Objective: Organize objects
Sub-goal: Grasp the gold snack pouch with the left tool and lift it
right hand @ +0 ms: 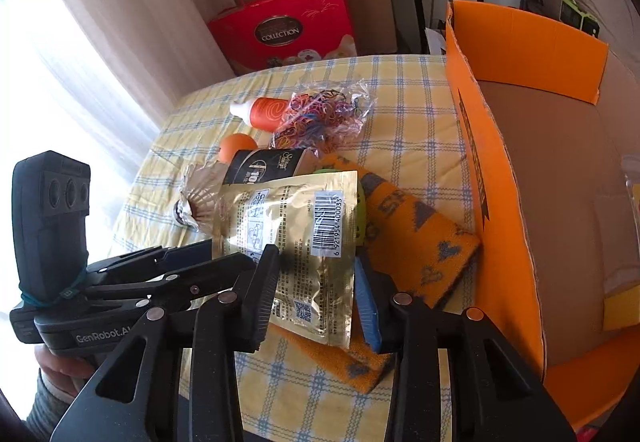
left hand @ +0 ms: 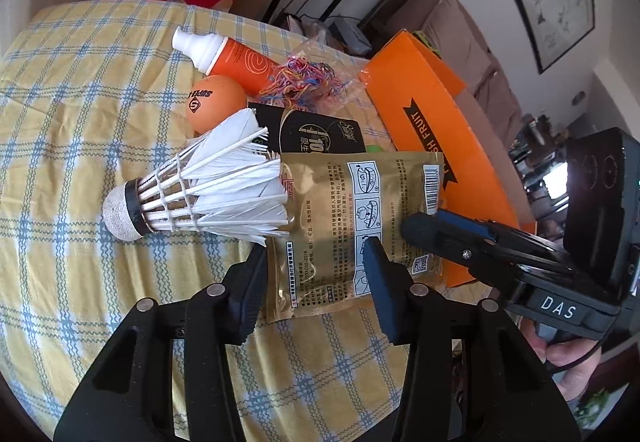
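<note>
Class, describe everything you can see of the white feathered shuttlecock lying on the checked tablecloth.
The white feathered shuttlecock lies on its side on the yellow and blue checked tablecloth. It has a rounded, pale cork-like nose, a black band and white quills bound with thread. Its feather tips overlap the gold foil pouch and reach near the orange ball. No gripper touches it.

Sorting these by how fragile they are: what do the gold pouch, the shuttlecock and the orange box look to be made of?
Gold pouch: metallised plastic film, it seems; glossy, creased, catching highlights.
Shuttlecock: white feathers on thin quills tied with thread, with a pale, matte, grainy tip, possibly cork or foam.
Orange box: corrugated cardboard, smooth printed orange outside, raw brown inside.
</note>
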Motion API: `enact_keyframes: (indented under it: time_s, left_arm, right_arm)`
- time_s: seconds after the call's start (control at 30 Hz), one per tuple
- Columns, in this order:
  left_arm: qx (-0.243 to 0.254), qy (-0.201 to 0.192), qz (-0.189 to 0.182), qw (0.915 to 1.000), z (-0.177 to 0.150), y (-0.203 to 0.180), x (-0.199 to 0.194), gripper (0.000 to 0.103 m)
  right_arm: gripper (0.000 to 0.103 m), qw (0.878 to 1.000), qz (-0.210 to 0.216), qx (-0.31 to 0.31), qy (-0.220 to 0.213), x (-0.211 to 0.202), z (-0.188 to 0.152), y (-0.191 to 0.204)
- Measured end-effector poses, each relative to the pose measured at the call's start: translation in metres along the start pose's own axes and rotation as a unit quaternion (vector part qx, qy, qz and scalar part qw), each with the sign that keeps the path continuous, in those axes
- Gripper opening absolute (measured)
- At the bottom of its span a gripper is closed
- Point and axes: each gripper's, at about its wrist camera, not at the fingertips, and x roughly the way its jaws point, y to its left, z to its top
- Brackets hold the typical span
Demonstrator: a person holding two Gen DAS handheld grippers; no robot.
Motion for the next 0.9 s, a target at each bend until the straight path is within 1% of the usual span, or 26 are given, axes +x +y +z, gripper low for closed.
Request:
enact_keyframes:
  time_s: [0.03,0.13,0.33,0.43,0.57,0.73,0.9]
  left_arm:
    - [-0.001,0.000,-0.001,1.0000,0.000,-0.001,-0.001,0.042]
    - [-0.002,-0.002,-0.012,0.9999,-0.002,-0.004,-0.006,0.042]
    - [-0.010,-0.012,-0.053,0.9985,-0.001,-0.013,-0.022,0.042]
    - [-0.008,-0.019,-0.069,0.9974,0.004,-0.021,-0.030,0.042]
    - [-0.001,-0.030,-0.086,0.9959,0.011,-0.037,-0.040,0.042]
    - [0.014,-0.044,-0.103,0.9936,0.028,-0.062,-0.050,0.042]
    - [0.045,-0.049,-0.103,0.9925,0.043,-0.095,-0.048,0.042]
  right_arm:
    - [0.032,1.000,0.004,0.005,-0.004,-0.003,-0.001,-0.001]
    - [0.031,1.000,0.013,0.013,-0.013,-0.013,-0.001,-0.001]
    - [0.025,0.998,0.041,0.022,-0.037,-0.038,0.001,-0.002]
    - [0.024,0.997,0.054,0.027,-0.048,-0.051,0.002,-0.004]
    - [0.024,0.996,0.058,0.032,-0.066,-0.070,0.004,-0.008]
    - [0.024,0.992,0.059,0.040,-0.100,-0.098,0.011,-0.020]
    - [0.024,0.989,0.041,0.050,-0.134,-0.128,0.015,-0.035]
